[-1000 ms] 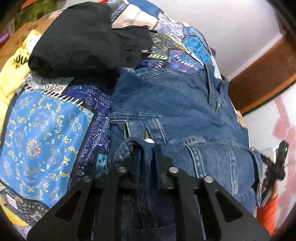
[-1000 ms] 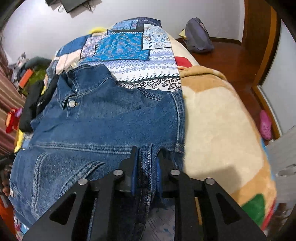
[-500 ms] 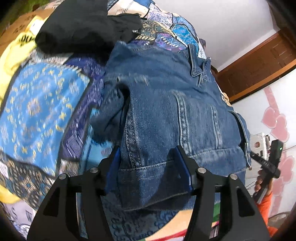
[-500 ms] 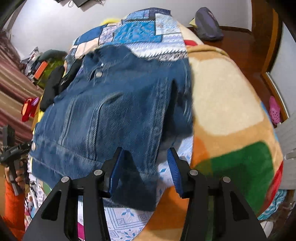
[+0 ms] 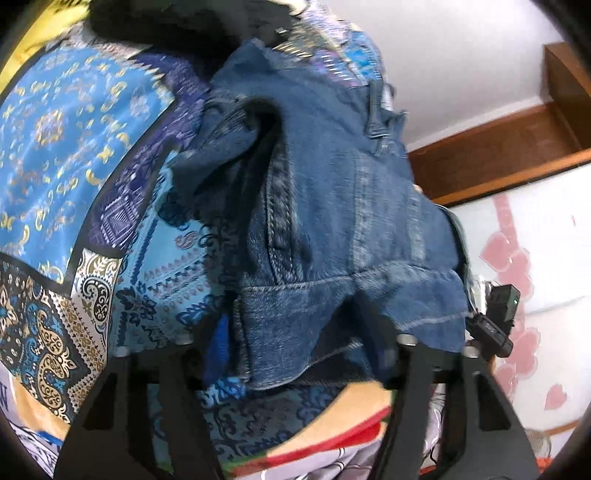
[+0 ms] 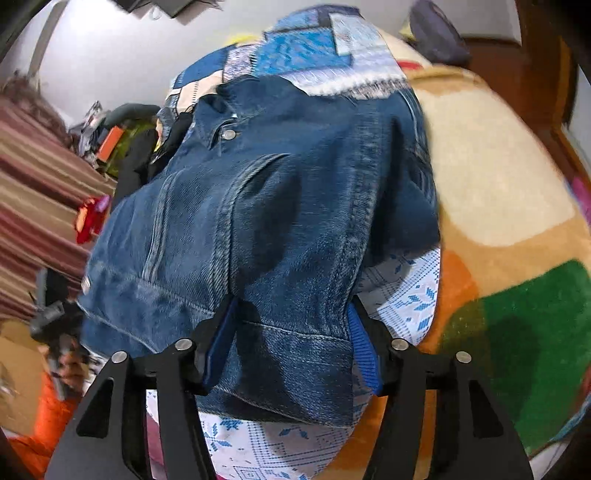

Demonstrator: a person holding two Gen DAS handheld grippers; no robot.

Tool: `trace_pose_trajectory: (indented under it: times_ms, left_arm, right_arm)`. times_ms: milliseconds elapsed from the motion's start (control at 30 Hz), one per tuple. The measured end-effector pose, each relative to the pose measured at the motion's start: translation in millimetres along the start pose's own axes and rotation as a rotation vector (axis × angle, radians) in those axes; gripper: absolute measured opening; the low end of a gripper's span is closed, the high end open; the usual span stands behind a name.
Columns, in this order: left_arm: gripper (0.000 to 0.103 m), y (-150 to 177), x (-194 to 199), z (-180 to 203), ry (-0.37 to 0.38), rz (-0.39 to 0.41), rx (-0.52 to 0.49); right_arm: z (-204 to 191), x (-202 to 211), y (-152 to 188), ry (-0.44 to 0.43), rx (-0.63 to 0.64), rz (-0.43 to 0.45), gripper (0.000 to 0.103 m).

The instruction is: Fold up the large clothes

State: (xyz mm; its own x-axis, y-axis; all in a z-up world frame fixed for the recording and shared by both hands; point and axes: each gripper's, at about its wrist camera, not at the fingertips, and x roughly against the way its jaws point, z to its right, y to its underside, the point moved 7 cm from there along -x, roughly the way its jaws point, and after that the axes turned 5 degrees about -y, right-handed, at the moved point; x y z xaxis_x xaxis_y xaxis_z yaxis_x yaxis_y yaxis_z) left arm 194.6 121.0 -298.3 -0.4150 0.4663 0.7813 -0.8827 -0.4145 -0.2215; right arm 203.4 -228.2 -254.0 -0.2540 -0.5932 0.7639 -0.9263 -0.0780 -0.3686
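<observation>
A blue denim jacket (image 5: 332, 184) lies folded on the patchwork bedspread (image 5: 74, 147), hem toward me. My left gripper (image 5: 301, 350) straddles the left part of the hem. Its jaws are closing but stand apart, the denim loose between them and draped over the right finger. In the right wrist view the jacket (image 6: 295, 184) shows its collar and a metal button at the far end. My right gripper (image 6: 291, 350) straddles the right part of the hem, jaws opening, with the blue pads (image 6: 364, 350) beside the cloth and not pinching it.
A black garment (image 5: 166, 14) lies beyond the jacket. A beige, orange and green blanket (image 6: 498, 166) covers the bed to the right. An orange sleeve (image 6: 48, 413) shows at far left. A wooden floor (image 6: 517, 66) with a dark bag (image 6: 436, 33) lies beyond the bed.
Both grippers, shut on narrow denim folds a second ago, have let go and spread wide. They drew back to the hem, and the jacket now lies doubled over on the bed.
</observation>
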Motion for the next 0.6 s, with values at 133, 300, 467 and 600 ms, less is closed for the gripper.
trace_pose_trajectory:
  times_ms: [133,300,467,600]
  left_arm:
    - [0.016,-11.1,22.4,19.5,-0.021,0.059,-0.072]
    - [0.013,-36.6,54.1,56.2,-0.023,0.165,-0.176]
    - [0.011,-76.8,61.8,90.0,-0.009,0.23,-0.226]
    - [0.011,-117.2,62.0,103.0,-0.024,0.277,-0.231]
  right_arm:
    - [2.3,10.8,-8.2,0.059,0.002,0.028,0.022]
    - [-12.1,35.6,-30.2,-0.056,0.005,0.097,0.016]
    - [-48.4,45.1,-65.6,-0.049,0.121,0.163,0.016]
    - [-48.4,41.4,-107.0,0.002,0.149,0.216,0.015]
